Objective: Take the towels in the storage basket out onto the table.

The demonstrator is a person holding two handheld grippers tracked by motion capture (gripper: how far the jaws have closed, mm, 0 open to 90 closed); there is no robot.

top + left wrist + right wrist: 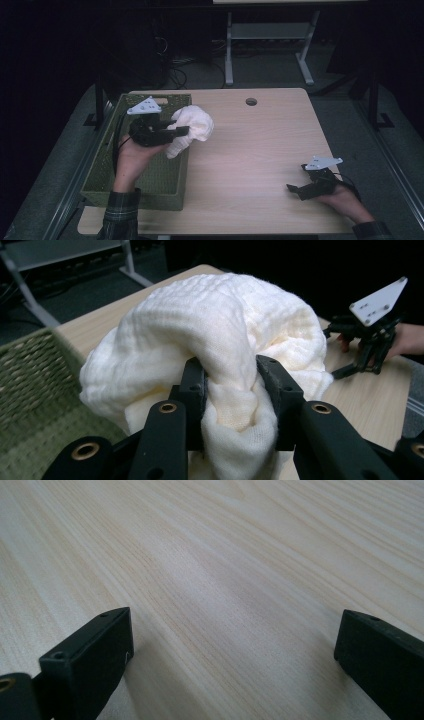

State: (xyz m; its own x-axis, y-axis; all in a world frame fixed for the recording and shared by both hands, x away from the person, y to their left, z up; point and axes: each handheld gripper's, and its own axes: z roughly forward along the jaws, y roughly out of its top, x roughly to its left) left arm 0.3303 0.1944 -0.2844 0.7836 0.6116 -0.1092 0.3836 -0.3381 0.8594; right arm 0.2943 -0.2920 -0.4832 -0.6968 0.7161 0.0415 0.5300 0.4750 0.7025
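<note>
1. Right hand-held gripper [296,190]: near right on the bench [260,145], jaws wide, empty; best kept clear.
2. Left hand-held gripper [183,131]: clamped on white cloth [194,126], over the green basket's [100,175] right rim.
3. Advice: lift fully clear before moving right.

High view: fixed above the near table [260,150] edge, facing forward and down, whole top in frame. Left gripper view: close, looks along its jaws across the table toward the right gripper [372,347], also seen from above. Right gripper view: very near, low over bare wood.
</note>
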